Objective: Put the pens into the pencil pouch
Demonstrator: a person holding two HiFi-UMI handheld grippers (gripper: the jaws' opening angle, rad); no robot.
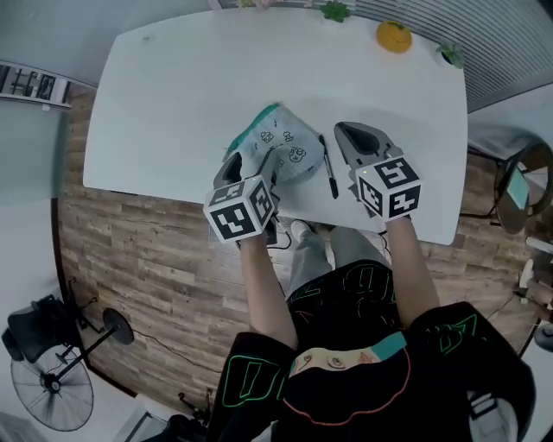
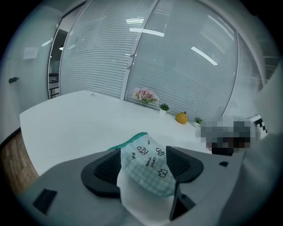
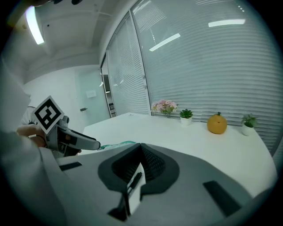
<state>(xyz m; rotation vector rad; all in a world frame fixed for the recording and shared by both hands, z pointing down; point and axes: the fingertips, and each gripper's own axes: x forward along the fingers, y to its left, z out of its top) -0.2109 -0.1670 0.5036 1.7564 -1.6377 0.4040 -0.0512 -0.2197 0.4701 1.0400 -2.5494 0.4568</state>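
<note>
White worktop (image 1: 190,78) w/ rounded corners over wood-plank floor (image 1: 130,259). Slatted blinds (image 2: 177,66) behind far edge, where orange ornament (image 1: 393,36), potted plant (image 3: 186,115) & pink flowers (image 2: 145,95) sit. Pencil pouch (image 1: 285,147) lies by near edge, btwn L gripper (image 2: 143,152) jaws, which stand wide apart. Black pen (image 1: 329,168) lies just beside it, toward right edge. R gripper (image 3: 140,152) jaws together, empty.

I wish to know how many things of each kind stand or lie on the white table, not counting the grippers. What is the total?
Pencil pouch: 1
Pen: 1
Orange fruit-like object: 1
Small green plants: 2
Pink flowers: 1
Total: 6
</note>
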